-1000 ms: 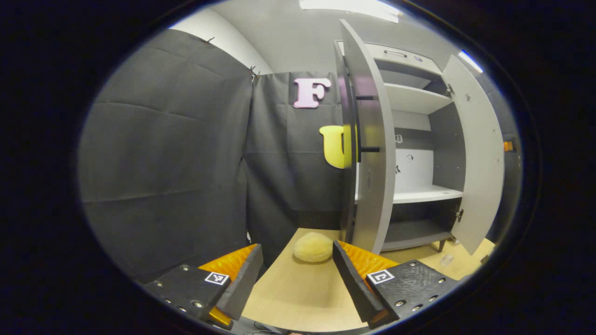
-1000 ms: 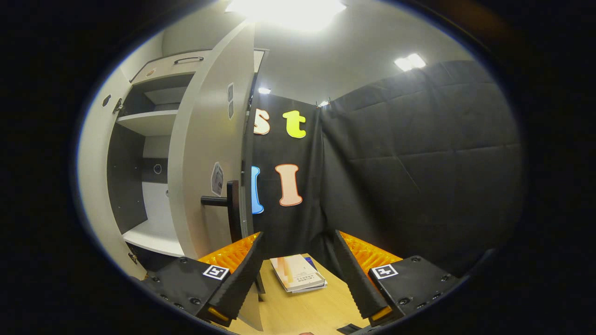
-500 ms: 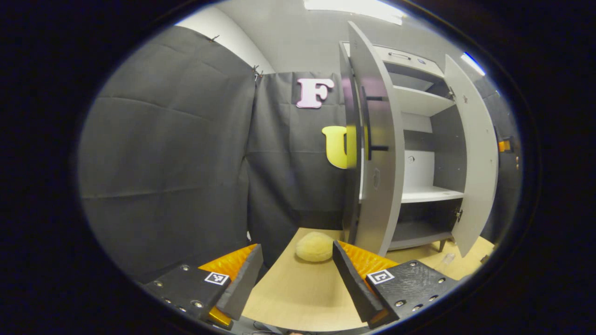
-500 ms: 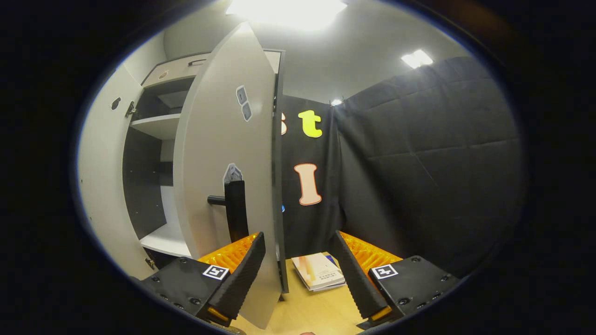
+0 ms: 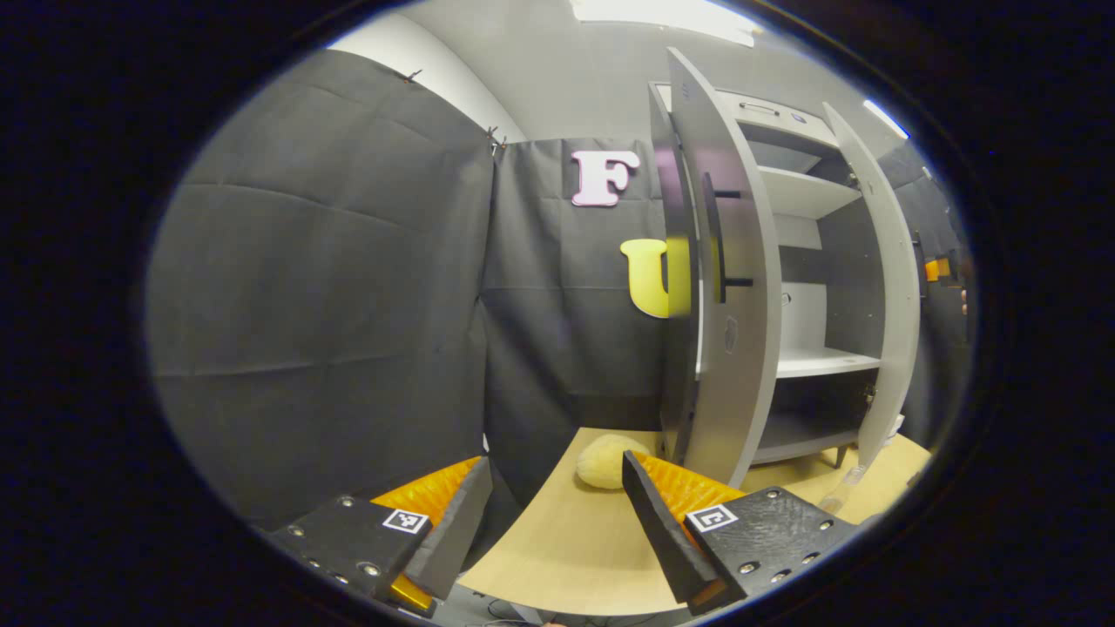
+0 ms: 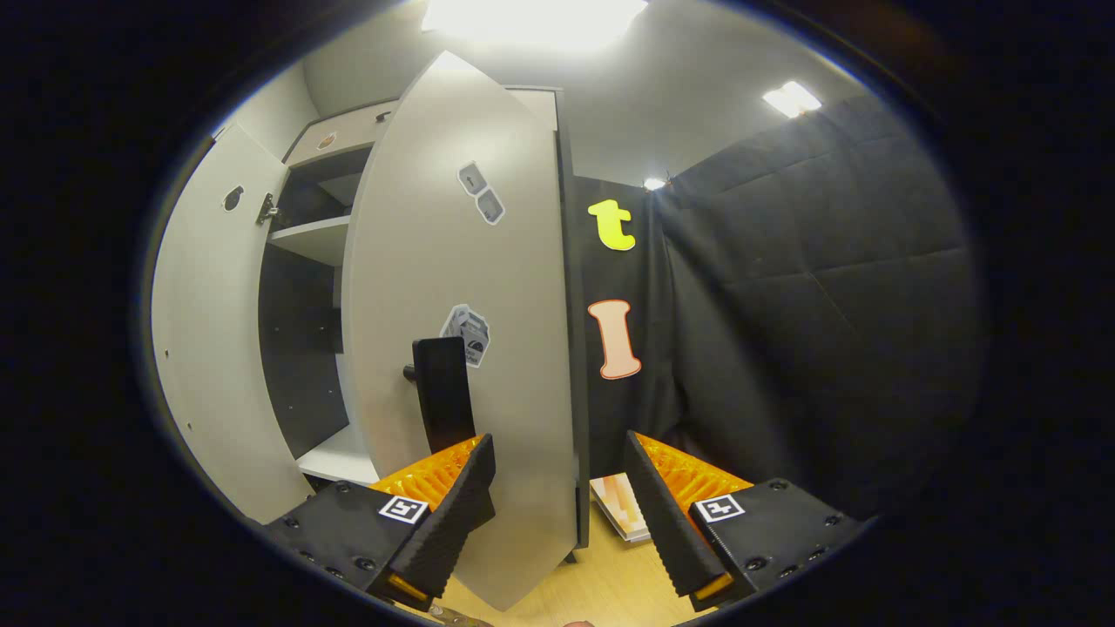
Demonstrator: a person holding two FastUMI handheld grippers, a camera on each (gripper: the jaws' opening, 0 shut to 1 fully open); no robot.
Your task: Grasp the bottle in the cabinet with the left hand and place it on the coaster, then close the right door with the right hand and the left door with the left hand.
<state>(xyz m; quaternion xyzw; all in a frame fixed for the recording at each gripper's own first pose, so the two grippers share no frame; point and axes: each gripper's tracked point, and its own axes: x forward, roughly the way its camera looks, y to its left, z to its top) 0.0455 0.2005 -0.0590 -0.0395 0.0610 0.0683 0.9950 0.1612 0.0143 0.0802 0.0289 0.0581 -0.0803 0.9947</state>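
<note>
Grey doors half shut; we are closing the right one.
Nearest, our right gripper stands open and empty against the right door, beside its black handle. Our left gripper, open too, hovers over the wood counter. Farther off, the left door waits next. We cannot make out the bottle.

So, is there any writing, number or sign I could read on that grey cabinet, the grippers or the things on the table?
None can be read.
Two small upper stickers on the grey cabinet's right door: too small to read.
Lower sticker by the black door handle: blurred.
Black-and-white square markers on the right gripper: coded patterns, no words.
Pale book on the wooden table: cover blurred.
</note>
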